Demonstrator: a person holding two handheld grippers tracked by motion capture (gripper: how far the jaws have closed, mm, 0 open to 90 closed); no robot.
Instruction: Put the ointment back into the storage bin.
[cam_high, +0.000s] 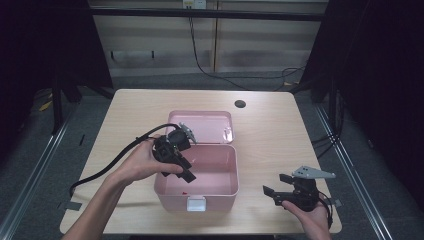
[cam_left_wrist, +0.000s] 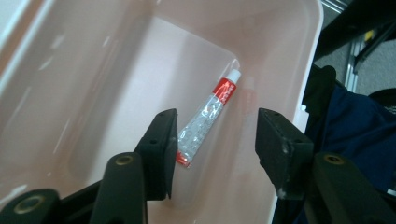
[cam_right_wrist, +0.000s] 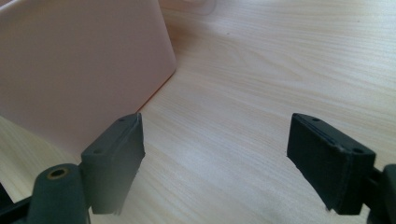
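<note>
Your left gripper (cam_left_wrist: 212, 140) hangs inside the open pink plastic box (cam_high: 220, 187), fingers released, with the small clear tube with a red cap end (cam_left_wrist: 208, 116) on the box floor between and just beyond them, its long axis along your reach. Your right gripper (cam_high: 281, 186) rests spread on the wooden desk (cam_high: 270, 130), farther off.

1. The table (cam_high: 270, 130) under my hands looks like pale wood, smooth and matt, with fine straight grain.
2. The pink box (cam_high: 227, 186) in front of me looks like smooth plastic with a soft sheen; its open lid (cam_high: 200, 120) on the far side looks the same.
3. The tube (cam_left_wrist: 205, 116) lying in the box is crinkled, glossy clear film with a red printed end.
4. The jaws of my left gripper (cam_left_wrist: 212, 140) and right gripper (cam_right_wrist: 217, 158) are matt black, plastic-looking.
</note>
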